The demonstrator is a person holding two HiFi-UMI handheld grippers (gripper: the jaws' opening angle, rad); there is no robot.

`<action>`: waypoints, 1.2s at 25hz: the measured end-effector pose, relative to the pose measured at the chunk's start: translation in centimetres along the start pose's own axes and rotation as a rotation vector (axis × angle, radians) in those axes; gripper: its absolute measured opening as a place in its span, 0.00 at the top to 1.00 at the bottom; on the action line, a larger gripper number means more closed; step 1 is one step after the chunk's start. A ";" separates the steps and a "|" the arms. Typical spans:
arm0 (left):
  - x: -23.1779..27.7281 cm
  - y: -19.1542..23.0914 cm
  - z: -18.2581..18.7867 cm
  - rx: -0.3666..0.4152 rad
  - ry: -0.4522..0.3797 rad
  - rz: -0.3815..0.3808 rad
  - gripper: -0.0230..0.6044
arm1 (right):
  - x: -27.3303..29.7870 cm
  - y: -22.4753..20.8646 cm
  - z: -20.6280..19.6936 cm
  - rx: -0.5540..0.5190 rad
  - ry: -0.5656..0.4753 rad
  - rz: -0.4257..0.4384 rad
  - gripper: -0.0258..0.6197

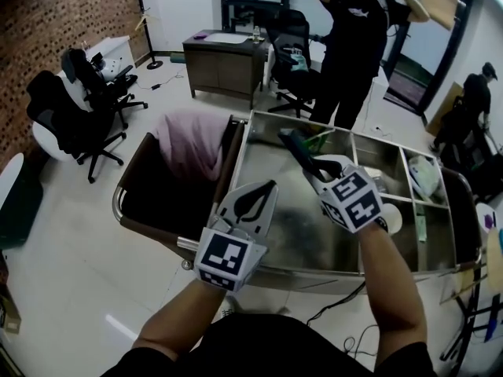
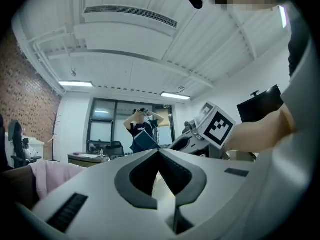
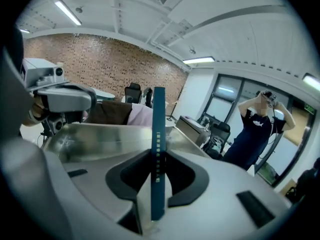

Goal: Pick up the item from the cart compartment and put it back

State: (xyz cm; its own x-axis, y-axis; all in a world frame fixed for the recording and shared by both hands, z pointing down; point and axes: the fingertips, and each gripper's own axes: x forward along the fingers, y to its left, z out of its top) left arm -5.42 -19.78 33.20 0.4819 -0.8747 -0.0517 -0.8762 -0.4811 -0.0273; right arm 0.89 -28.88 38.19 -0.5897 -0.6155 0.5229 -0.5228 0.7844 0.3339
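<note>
My right gripper (image 1: 312, 166) hangs over the big middle compartment of the steel cart (image 1: 271, 218), shut on a thin, flat teal item (image 1: 291, 141) that juts past its tips toward the cart's far wall. In the right gripper view the teal item (image 3: 158, 149) shows edge-on, upright, pinched between the dark pads (image 3: 177, 176). My left gripper (image 1: 263, 188) is held above the cart's near left rim. Its jaws meet in the left gripper view with nothing between them (image 2: 159, 151).
A brown bag holding pink cloth (image 1: 192, 144) hangs at the cart's left end. Smaller compartments on the right hold a white bag (image 1: 424, 175) and a tape roll (image 1: 391, 220). A person in black (image 1: 354, 45) stands behind the cart. Office chairs (image 1: 78, 124) are at left.
</note>
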 end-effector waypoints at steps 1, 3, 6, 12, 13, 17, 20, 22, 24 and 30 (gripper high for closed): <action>0.4 0.2 0.0 -0.005 0.004 0.003 0.96 | 0.7 -0.1 -0.3 -0.008 0.018 -0.002 0.78; 1.0 0.5 -0.1 -0.012 0.011 0.007 0.96 | 2.1 -0.2 -0.9 -0.034 0.058 -0.008 0.78; 1.8 1.1 -0.5 -0.015 0.017 0.013 0.96 | 3.6 -0.3 -2.4 -0.059 0.139 -0.011 0.78; 2.0 1.3 -0.6 -0.022 0.017 0.006 0.96 | 4.9 0.1 -3.9 -0.074 0.210 0.021 0.68; 2.0 1.3 -0.6 -0.023 0.017 0.005 0.96 | 4.8 0.2 -4.0 -0.072 0.209 0.024 0.68; 2.1 1.4 -0.7 -0.028 0.016 0.007 0.96 | 4.6 0.3 -3.6 -0.060 0.198 0.035 0.68; 2.3 1.3 -0.7 -0.018 0.019 0.007 0.96 | 4.5 0.3 -3.8 -0.056 0.201 0.040 0.68; 2.3 1.2 -0.8 -0.010 0.020 0.007 0.96 | 4.4 0.4 -3.8 -0.049 0.192 0.044 0.68; 2.3 1.1 -0.9 -0.012 0.025 0.008 0.96 | 4.2 0.5 -3.3 -0.033 0.162 0.047 0.68; 2.6 0.3 -0.3 -0.026 0.029 -0.010 0.96 | 0.5 0.6 0.8 0.177 -0.084 0.044 0.94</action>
State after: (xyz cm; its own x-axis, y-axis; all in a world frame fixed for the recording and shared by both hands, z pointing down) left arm -4.48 -22.21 33.39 0.4907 -0.8710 -0.0230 -0.8713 -0.4908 -0.0015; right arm -0.22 -28.71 38.00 -0.6594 -0.5911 0.4645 -0.5913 0.7894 0.1650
